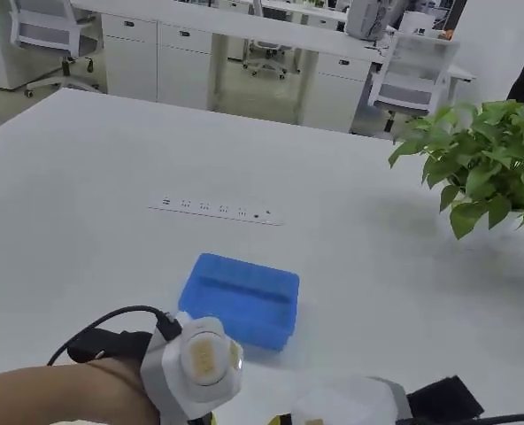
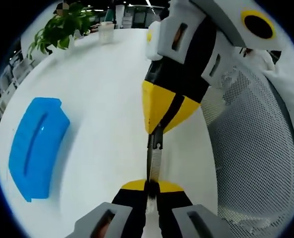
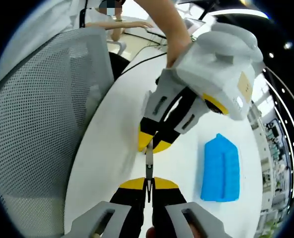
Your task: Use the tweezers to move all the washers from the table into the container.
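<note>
A thin metal pair of tweezers is held end to end between my two grippers, close to the table's near edge. In the left gripper view my left gripper is shut on its near end, and the right gripper comes down from above, shut on the far end. The right gripper view mirrors this: right gripper shut on the tweezers, left gripper opposite. The blue rectangular container lies on the white table just beyond the left gripper. It also appears as the container and container.
A white power strip lies mid-table beyond the container. A leafy green plant stands at the right. A grey mesh chair is right behind the grippers. A clear cup stands far along the table. Desks and office chairs fill the background.
</note>
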`<state>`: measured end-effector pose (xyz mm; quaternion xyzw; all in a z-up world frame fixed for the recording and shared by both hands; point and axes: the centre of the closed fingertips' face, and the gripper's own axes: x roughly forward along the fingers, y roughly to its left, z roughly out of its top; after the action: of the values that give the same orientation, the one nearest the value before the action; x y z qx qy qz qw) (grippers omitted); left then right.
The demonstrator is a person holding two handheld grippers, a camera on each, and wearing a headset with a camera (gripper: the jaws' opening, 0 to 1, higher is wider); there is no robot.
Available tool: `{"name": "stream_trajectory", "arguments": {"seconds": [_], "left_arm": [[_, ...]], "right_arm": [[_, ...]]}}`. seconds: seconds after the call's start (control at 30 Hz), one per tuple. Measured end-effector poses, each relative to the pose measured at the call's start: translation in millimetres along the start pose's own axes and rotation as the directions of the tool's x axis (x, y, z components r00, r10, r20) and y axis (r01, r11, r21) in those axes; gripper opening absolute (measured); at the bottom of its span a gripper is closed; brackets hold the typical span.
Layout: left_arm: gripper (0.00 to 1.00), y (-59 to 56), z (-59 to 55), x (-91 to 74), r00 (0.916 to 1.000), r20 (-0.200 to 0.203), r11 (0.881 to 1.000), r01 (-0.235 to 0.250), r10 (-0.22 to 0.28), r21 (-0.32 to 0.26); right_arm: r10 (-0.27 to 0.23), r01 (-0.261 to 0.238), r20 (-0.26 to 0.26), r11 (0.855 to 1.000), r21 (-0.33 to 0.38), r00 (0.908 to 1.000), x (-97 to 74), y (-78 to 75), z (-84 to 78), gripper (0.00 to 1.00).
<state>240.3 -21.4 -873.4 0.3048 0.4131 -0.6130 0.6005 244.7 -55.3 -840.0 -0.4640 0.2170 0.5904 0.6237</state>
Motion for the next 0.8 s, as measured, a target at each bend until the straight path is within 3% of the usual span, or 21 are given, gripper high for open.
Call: {"name": "stream_trajectory", "arguments": {"seconds": [0.1,0.17,0.23,0.27,0.3,0.33,0.4,0.5,0.53,0.57,0.63,0.73,0.8], "left_arm": [[0.03,9.9,-2.9,0.0,0.9951,-0.033,0.995,-0.092,0.093,0.031],[0.03,14.7,-6.0,0.0,0.9883,-0.062,0.989,-0.136,0.139,0.057],[0.03,17.0,-3.4,-0.6,0.9824,-0.055,0.98,-0.173,0.179,0.098],[0.03,22.4,-5.3,-2.4,0.9704,-0.078,0.966,-0.217,0.229,0.139],[0.03,25.7,-6.7,-3.5,0.9609,-0.091,0.956,-0.245,0.261,0.162],[0.03,29.0,-6.8,-3.7,0.9518,-0.093,0.945,-0.273,0.292,0.18],[0.03,31.1,-9.1,-4.2,0.9429,-0.105,0.938,-0.294,0.316,0.182],[0.03,28.8,-13.7,-2.6,0.9411,-0.126,0.939,-0.288,0.314,0.186],[0.03,29.9,-11.5,-3.0,0.9416,-0.111,0.937,-0.294,0.318,0.187],[0.04,27.7,-12.8,-2.8,0.9456,-0.12,0.945,-0.281,0.302,0.164],[0.04,25.8,-11.9,-2.1,0.9542,-0.117,0.957,-0.26,0.275,0.13],[0.04,26.4,-12.4,-2.1,0.9536,-0.121,0.958,-0.262,0.276,0.119],[0.04,23.0,-12.8,-1.2,0.9595,-0.123,0.964,-0.241,0.254,0.111]], "right_arm": [[-0.005,0.001,0.024,0.985,0.172,0.9997,6.0,0.3,-3.2,0.02],[-0.032,0.025,0.028,0.975,0.219,0.9991,5.1,-1.5,-3.7,0.03],[-0.051,0.039,0.034,0.953,0.301,0.9981,3.2,0.5,-5.8,0.05],[-0.058,0.045,0.031,0.942,0.332,0.9978,2.2,1.0,-7.7,0.06],[-0.061,0.048,0.025,0.929,0.368,0.9978,1.6,2.1,-10.7,0.06],[-0.078,0.049,0.05,0.9,0.433,0.9957,-0.6,2.6,-9.2,0.05],[-0.104,0.055,0.067,0.855,0.515,0.9923,-5.3,2.9,-9.8,0.07],[-0.144,0.09,0.052,0.822,0.562,0.9882,-13.4,2.4,-13.5,0.08],[-0.151,0.096,0.05,0.814,0.572,0.9872,-15.2,3.1,-14.1,0.08],[-0.158,0.1,0.05,0.809,0.579,0.9862,-17.0,4.2,-14.5,0.08],[-0.176,0.104,0.058,0.782,0.615,0.9826,-20.9,6.4,-14.0,0.08],[-0.179,0.112,0.048,0.778,0.618,0.9826,-20.3,10.6,-15.6,0.09],[-0.168,0.101,0.052,0.78,0.618,0.9844,-16.8,13.4,-15.0,0.1]]}}
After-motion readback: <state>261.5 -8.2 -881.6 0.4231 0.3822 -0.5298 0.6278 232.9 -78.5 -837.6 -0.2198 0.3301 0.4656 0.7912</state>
